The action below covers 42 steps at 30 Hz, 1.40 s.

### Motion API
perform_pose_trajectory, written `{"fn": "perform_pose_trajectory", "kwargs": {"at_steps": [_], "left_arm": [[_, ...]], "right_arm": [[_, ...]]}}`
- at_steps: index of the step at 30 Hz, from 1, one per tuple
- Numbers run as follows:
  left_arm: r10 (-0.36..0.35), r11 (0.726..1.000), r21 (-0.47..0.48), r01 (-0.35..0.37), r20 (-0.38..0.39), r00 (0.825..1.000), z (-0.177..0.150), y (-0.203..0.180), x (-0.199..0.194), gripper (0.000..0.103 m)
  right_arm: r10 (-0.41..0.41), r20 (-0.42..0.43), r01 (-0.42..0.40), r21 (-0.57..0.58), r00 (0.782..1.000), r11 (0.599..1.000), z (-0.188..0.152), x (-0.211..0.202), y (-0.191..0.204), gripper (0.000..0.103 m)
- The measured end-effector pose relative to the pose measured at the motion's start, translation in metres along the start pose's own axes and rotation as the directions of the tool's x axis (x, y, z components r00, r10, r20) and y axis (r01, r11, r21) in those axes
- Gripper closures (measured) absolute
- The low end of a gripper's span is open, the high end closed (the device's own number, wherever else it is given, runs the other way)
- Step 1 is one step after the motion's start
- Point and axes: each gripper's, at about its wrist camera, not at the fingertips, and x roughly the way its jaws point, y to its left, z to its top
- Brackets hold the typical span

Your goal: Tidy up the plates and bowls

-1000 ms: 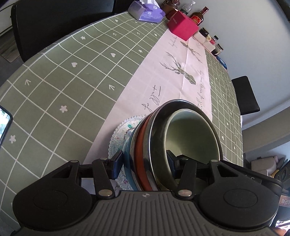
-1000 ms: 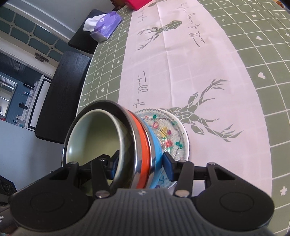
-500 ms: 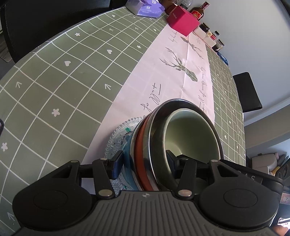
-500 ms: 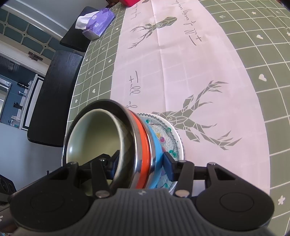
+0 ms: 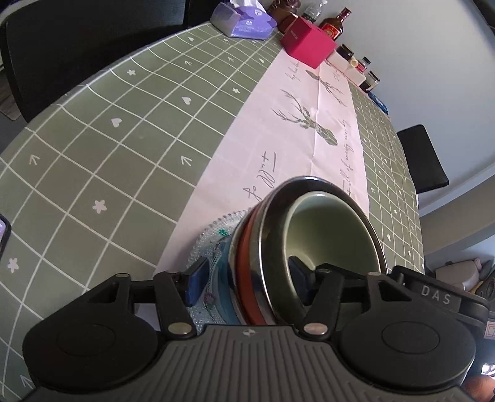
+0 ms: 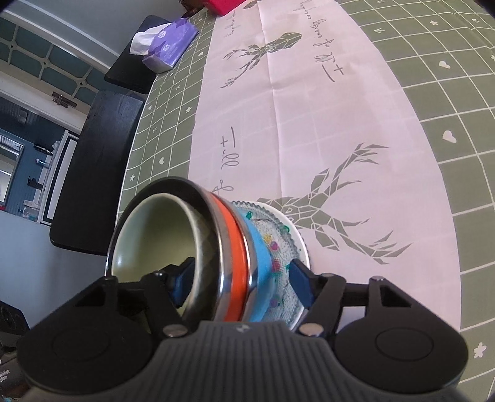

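Observation:
A stack of nested bowls [image 5: 278, 247] lies between both grippers: a pale green bowl [image 5: 328, 228] inside a steel one, then orange-banded and blue-banded bowls, on a patterned glass plate [image 5: 213, 228]. My left gripper [image 5: 247, 278] is shut on the stack, one finger inside the green bowl, the other under the glass plate. My right gripper [image 6: 238, 278] is shut on the same stack [image 6: 229, 256] from the opposite side, one finger inside the green bowl [image 6: 154, 235], the other under the glass plate [image 6: 287, 235]. The stack sits close above the pink table runner [image 6: 309, 123].
The round table has a green checked cloth [image 5: 108, 139]. At its far end stand a purple tissue pack [image 5: 244, 21], a pink box [image 5: 306, 43] and several bottles and jars [image 5: 349, 55]. Black chairs [image 6: 92, 160] stand around the table. A phone edge [image 5: 3, 235] lies at the left.
Both grippers, still holding the stack, have shifted slightly over the runner; the table view has drifted a little. The grip on the stack is unchanged.

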Motion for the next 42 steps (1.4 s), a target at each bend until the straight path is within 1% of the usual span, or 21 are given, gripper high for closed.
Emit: {"fn": "perform_pose_trajectory", "kwargs": {"at_steps": [1, 4, 6, 8, 10, 13, 15, 16, 18, 21, 23, 25, 28, 30, 31, 32, 33, 35, 37, 39, 42], "left_arm": [[-0.001, 1.000, -0.002, 0.001, 0.008, 1.000, 0.001, 0.001, -0.002, 0.026], [-0.006, 1.000, 0.007, 0.006, 0.019, 1.000, 0.002, 0.001, -0.007, 0.025], [-0.007, 1.000, 0.026, 0.006, 0.042, 0.999, 0.002, -0.002, -0.015, 0.024], [-0.014, 0.998, 0.055, 0.009, 0.097, 0.995, 0.000, -0.006, -0.028, 0.024], [-0.020, 0.995, 0.100, 0.004, 0.165, 0.986, -0.002, -0.013, -0.043, 0.024], [-0.011, 0.973, 0.223, -0.062, 0.312, 0.950, -0.008, -0.031, -0.072, 0.023], [-0.020, 0.948, 0.300, -0.104, 0.384, 0.923, -0.014, -0.043, -0.090, 0.022], [-0.034, 0.936, 0.333, -0.113, 0.407, 0.913, -0.018, -0.048, -0.097, 0.022], [-0.060, 0.909, 0.394, -0.133, 0.441, 0.896, -0.026, -0.058, -0.111, 0.022], [-0.082, 0.860, 0.474, -0.187, 0.491, 0.867, -0.044, -0.070, -0.130, 0.022], [-0.082, 0.820, 0.522, -0.232, 0.510, 0.856, -0.058, -0.078, -0.138, 0.022], [-0.069, 0.801, 0.541, -0.256, 0.507, 0.859, -0.071, -0.081, -0.144, 0.022], [-0.076, 0.802, 0.547, -0.242, 0.495, 0.866, -0.090, -0.080, -0.151, 0.022], [-0.069, 0.802, 0.545, -0.245, 0.492, 0.868, -0.104, -0.079, -0.152, 0.022], [-0.067, 0.802, 0.544, -0.246, 0.491, 0.869, -0.110, -0.077, -0.152, 0.019], [-0.061, 0.804, 0.540, -0.247, 0.488, 0.871, -0.116, -0.077, -0.151, 0.011], [-0.050, 0.806, 0.534, -0.253, 0.488, 0.871, -0.122, -0.076, -0.150, 0.010], [-0.028, 0.798, 0.536, -0.277, 0.492, 0.870, -0.134, -0.073, -0.146, 0.010], [0.020, 0.787, 0.535, -0.306, 0.474, 0.880, -0.142, -0.071, -0.139, 0.010], [0.055, 0.785, 0.537, -0.308, 0.435, 0.899, -0.149, -0.067, -0.131, 0.010], [0.073, 0.796, 0.538, -0.278, 0.371, 0.926, -0.158, -0.060, -0.125, 0.010]], "right_arm": [[0.004, 0.004, -0.004, 0.003, 1.000, 1.000, 0.001, -0.002, -0.001, 0.036], [0.017, 0.026, -0.017, -0.004, 1.000, 1.000, 0.001, -0.010, -0.001, 0.034], [0.017, 0.067, -0.016, -0.019, 0.998, 1.000, 0.002, -0.019, 0.001, 0.034], [0.007, 0.123, 0.001, -0.061, 0.992, 0.998, 0.001, -0.034, 0.008, 0.034], [-0.009, 0.196, 0.034, -0.120, 0.981, 0.992, -0.001, -0.052, 0.017, 0.034], [-0.023, 0.332, 0.107, -0.236, 0.943, 0.966, -0.009, -0.084, 0.034, 0.032], [0.002, 0.437, 0.152, -0.317, 0.900, 0.936, -0.019, -0.107, 0.043, 0.029], [0.011, 0.477, 0.178, -0.351, 0.879, 0.919, -0.025, -0.116, 0.047, 0.029], [0.018, 0.528, 0.222, -0.386, 0.849, 0.895, -0.034, -0.134, 0.052, 0.026], [0.035, 0.557, 0.240, -0.412, 0.830, 0.879, -0.047, -0.154, 0.050, 0.026], [0.027, 0.582, 0.278, -0.427, 0.813, 0.861, -0.061, -0.164, 0.048, 0.026], [0.015, 0.586, 0.303, -0.441, 0.810, 0.845, -0.076, -0.171, 0.045, 0.026], [-0.010, 0.576, 0.316, -0.434, 0.817, 0.844, -0.098, -0.177, 0.037, 0.024], [-0.030, 0.568, 0.320, -0.419, 0.822, 0.850, -0.115, -0.176, 0.030, 0.016], [-0.039, 0.570, 0.326, -0.410, 0.821, 0.852, -0.123, -0.176, 0.026, 0.015], [-0.051, 0.570, 0.333, -0.404, 0.820, 0.852, -0.131, -0.175, 0.024, 0.013], [-0.058, 0.572, 0.339, -0.399, 0.818, 0.852, -0.139, -0.174, 0.021, 0.011], [-0.078, 0.581, 0.361, -0.390, 0.810, 0.847, -0.154, -0.171, 0.017, 0.011], [-0.099, 0.585, 0.385, -0.388, 0.805, 0.837, -0.166, -0.168, 0.013, 0.011], [-0.128, 0.590, 0.413, -0.378, 0.797, 0.829, -0.178, -0.164, 0.010, 0.010], [-0.146, 0.570, 0.410, -0.368, 0.809, 0.835, -0.188, -0.158, 0.003, 0.009]]}}
